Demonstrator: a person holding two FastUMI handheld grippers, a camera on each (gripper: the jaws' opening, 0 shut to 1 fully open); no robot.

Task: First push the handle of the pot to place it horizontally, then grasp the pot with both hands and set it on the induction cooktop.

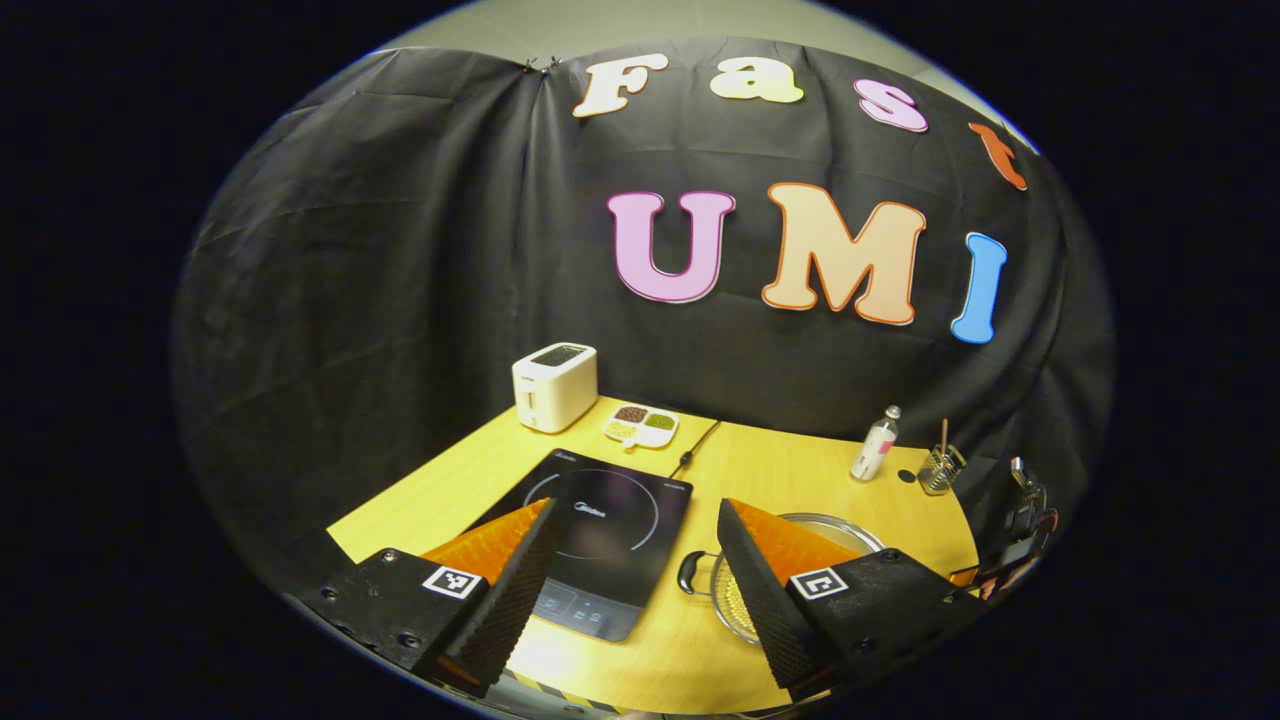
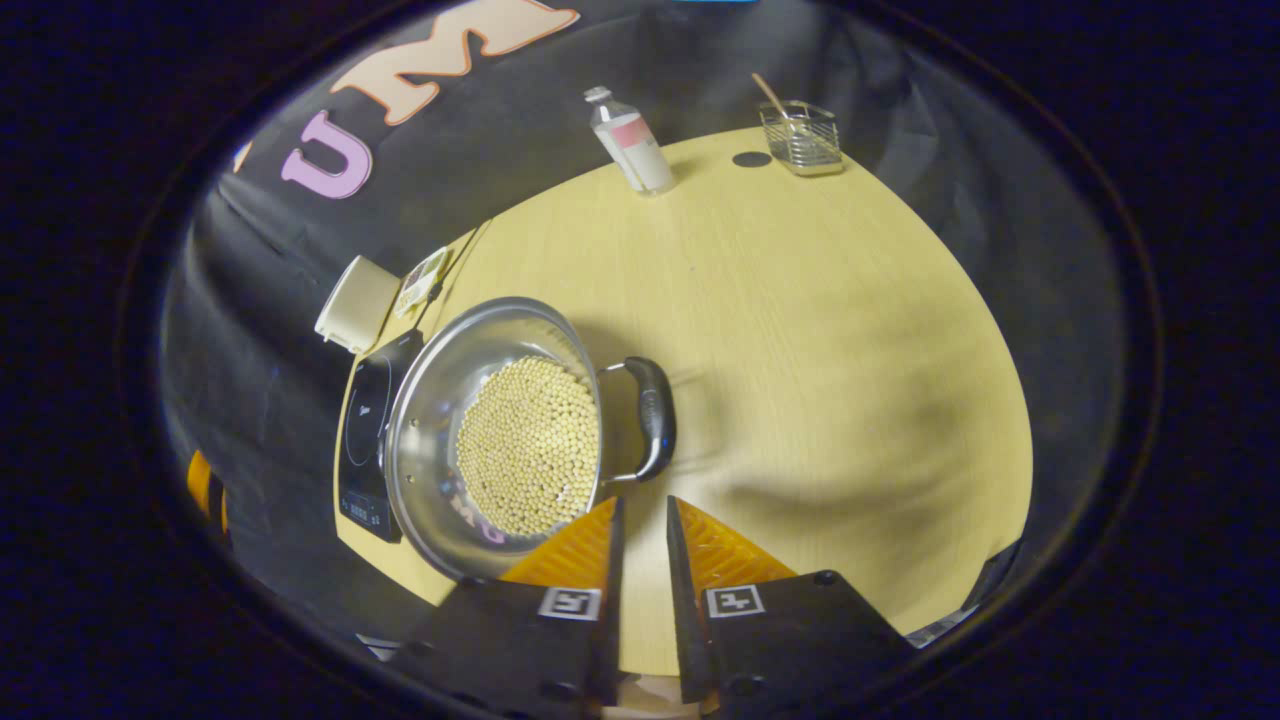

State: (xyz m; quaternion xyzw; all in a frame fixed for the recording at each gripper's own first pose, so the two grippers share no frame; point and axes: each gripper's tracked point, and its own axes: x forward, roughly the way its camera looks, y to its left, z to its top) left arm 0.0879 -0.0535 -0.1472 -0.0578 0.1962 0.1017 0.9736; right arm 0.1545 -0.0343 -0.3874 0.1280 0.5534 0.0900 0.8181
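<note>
Two grippers hung over the yellow surface [image 2: 800, 330]. The left gripper [image 1: 635, 560] had its fingers spread wide apart, above the near edge of the induction cooktop [image 1: 600, 520]. The right gripper [image 2: 640, 530] had its fingers almost together with nothing between them, just short of the pot [image 2: 440, 400]. That steel pot, holding pale beans [image 2: 530, 445], sat beside the cooktop, its dark handle [image 2: 655, 415] facing the right gripper. A toaster [image 1: 555, 385], a bottle [image 2: 630, 140] and a glass holder [image 2: 800, 135] stood near the wall.

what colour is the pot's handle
Black handle on the silver pot, clearest in the right gripper view.
</note>
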